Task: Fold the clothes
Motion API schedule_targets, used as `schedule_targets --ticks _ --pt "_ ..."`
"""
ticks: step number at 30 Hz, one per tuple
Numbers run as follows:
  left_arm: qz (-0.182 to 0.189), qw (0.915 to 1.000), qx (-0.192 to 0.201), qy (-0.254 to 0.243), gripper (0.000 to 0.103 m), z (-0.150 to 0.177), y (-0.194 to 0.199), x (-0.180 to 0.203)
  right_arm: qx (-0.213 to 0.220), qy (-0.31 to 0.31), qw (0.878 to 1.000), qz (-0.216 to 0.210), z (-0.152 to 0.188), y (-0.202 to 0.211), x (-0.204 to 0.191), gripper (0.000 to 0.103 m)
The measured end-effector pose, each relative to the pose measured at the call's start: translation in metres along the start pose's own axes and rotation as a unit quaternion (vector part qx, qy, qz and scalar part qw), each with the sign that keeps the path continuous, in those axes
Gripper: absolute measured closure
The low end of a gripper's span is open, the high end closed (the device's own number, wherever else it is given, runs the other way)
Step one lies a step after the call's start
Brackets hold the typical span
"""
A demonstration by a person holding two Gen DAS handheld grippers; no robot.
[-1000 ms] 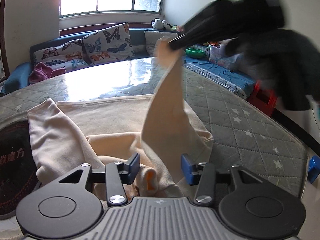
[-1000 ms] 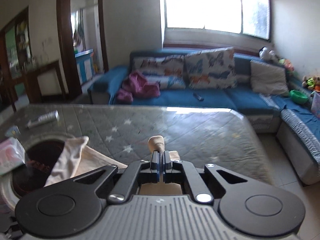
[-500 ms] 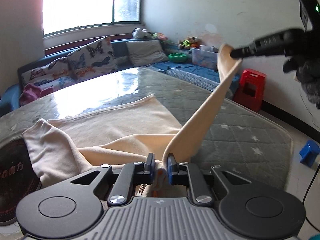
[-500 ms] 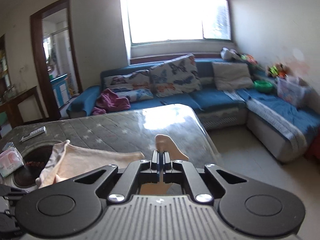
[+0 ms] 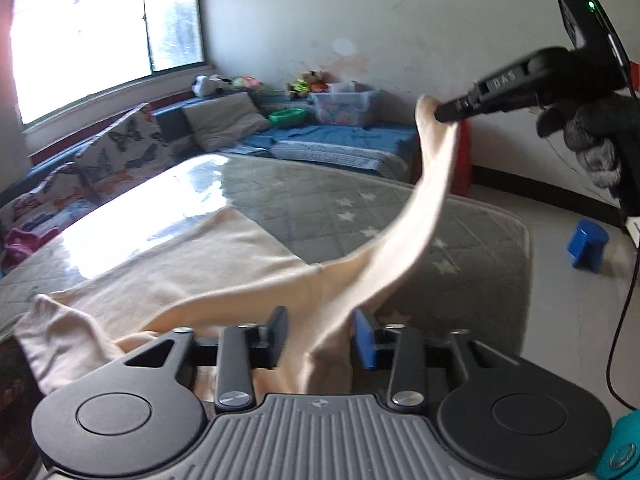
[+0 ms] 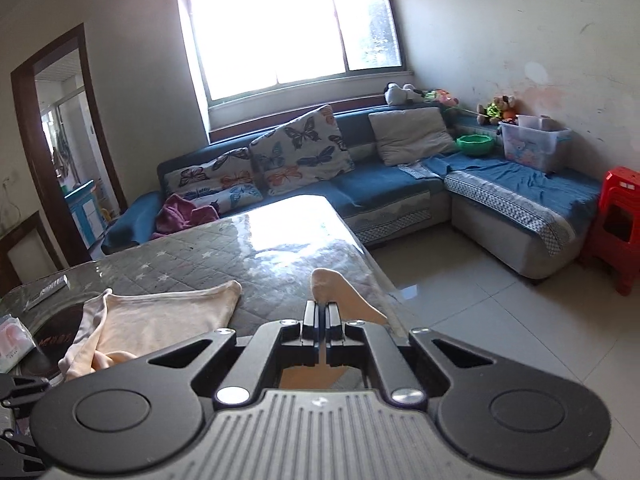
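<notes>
Cream garment (image 5: 188,276) lies spread on the grey quilted, star-patterned table cover (image 5: 360,216), its body flat toward the left and a bunched fold (image 5: 60,340) at the near left edge. From that body 1 long sleeve (image 5: 404,240) rises in a taut band up and to the right. At its lower end the sleeve passes between the 2 fingers of the left gripper (image 5: 320,338), which stand apart with a clear gap on either side of the cloth; the black left pad (image 5: 276,336) and the blue right pad (image 5: 365,340) are not pressing it. At the upper right, the right gripper (image 5: 448,112), held in a grey-gloved hand (image 5: 592,140), pinches the cuff (image 5: 426,106) at its tip, lifted above the table's right side.

From the right wrist view, the right gripper (image 6: 321,312) has its 2 fingers pressed together on the cuff (image 6: 326,280), which sticks out just beyond them; the garment's body (image 6: 160,316) lies to the left on the table, beside a tissue pack (image 6: 12,340). Behind stand a blue sofa (image 6: 380,188) and a red stool (image 6: 618,224)
</notes>
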State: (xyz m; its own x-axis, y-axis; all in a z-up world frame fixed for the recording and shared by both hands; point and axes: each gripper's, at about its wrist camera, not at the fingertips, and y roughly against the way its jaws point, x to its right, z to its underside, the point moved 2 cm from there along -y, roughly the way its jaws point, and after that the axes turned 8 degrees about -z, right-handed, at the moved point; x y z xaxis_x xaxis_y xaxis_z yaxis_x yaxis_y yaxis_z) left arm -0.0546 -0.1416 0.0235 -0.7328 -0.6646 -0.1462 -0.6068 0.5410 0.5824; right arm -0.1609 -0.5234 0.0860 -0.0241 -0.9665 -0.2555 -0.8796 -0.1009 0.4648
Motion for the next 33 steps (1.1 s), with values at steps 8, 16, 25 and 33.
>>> schedule_targets --ticks 8,16,25,33 --pt "0.06 0.9975 -0.022 -0.03 0.097 0.018 -0.001 0.023 -0.048 -0.048 0.997 0.038 0.043 0.009 0.033 0.099" --pt "0.075 0.9965 -0.02 -0.031 0.095 0.011 0.001 0.021 -0.071 -0.061 0.989 0.116 0.068 0.023 0.061 0.092" --pt "0.054 0.9971 -0.042 0.032 0.088 -0.001 -0.022 0.011 -0.095 -0.031 0.995 0.027 0.065 -0.022 0.035 0.087" --pt "0.051 0.9959 -0.055 0.05 0.074 0.008 -0.018 0.005 -0.129 -0.017 0.991 0.037 0.066 -0.059 0.032 0.084"
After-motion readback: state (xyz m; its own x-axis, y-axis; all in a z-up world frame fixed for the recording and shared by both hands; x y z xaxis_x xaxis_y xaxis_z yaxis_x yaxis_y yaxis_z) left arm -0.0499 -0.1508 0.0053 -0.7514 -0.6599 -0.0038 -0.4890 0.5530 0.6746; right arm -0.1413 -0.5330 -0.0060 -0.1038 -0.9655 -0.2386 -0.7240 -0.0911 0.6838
